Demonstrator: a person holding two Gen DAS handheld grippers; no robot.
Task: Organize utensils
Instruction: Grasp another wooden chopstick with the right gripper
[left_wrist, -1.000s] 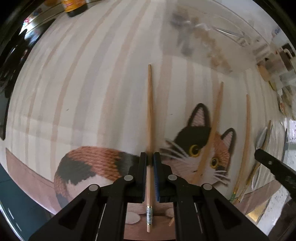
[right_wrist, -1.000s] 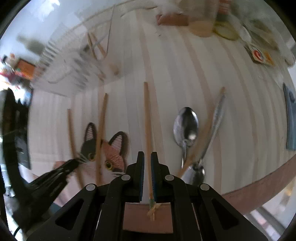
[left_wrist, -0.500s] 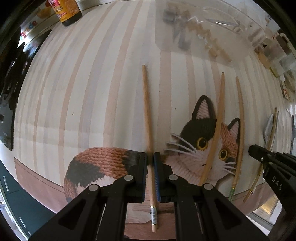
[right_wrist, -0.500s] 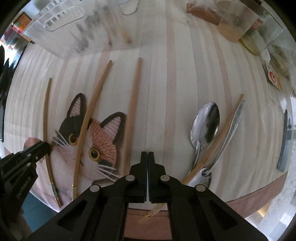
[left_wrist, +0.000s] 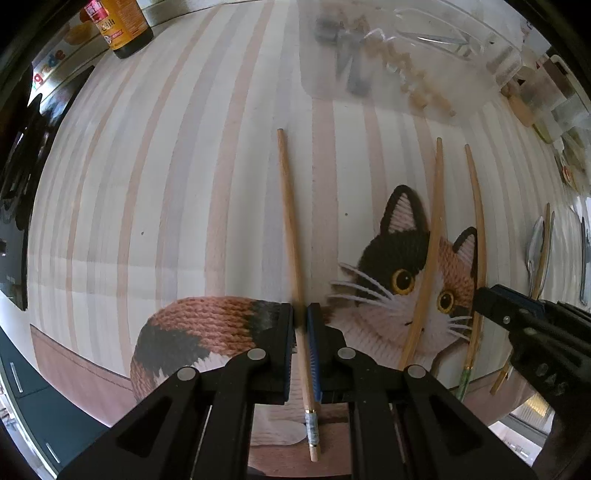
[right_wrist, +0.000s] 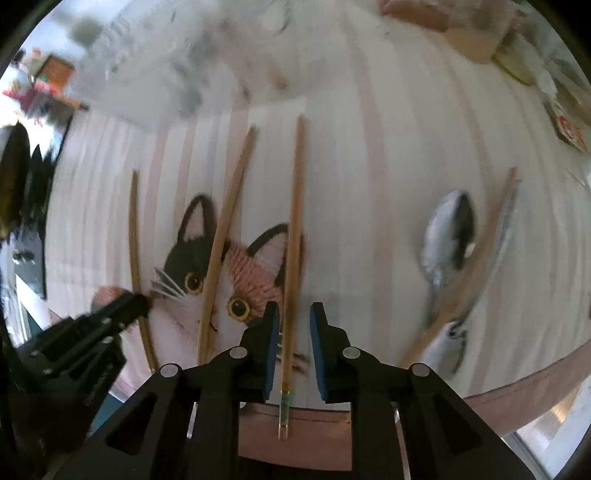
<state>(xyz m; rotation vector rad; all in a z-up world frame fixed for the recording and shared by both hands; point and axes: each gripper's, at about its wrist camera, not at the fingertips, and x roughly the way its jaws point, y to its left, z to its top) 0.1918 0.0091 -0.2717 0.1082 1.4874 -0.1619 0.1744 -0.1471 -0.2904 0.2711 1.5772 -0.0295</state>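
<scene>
Half a second back my right gripper (right_wrist: 293, 347) had its pads pressed together beside the green-tipped chopstick (right_wrist: 293, 236); now they straddle it and are opening, and none of them touches the wood. That chopstick lies flat on the cat placemat (right_wrist: 369, 184), across the cat's ear, its green end over the mat's brown border.

My left gripper (left_wrist: 301, 343) points down at the mat with its jaws nearly closed on a blue-banded chopstick (left_wrist: 291, 236), the pads pinching it low on the shaft. Its far end reaches out over the striped part of the mat and its banded end sticks out behind my fingers.

Between those two sticks a third chopstick (left_wrist: 428, 258) lies slanted over the cat's face. Well off to the right of my right gripper, a spoon (right_wrist: 447, 240), another chopstick (right_wrist: 476, 258) and a second metal utensil (right_wrist: 506, 225) overlap in a blurred heap. At the mat's far edge stands a clear plastic organizer (left_wrist: 406, 62), with a dark sauce bottle (left_wrist: 123, 27) at the far left.
</scene>
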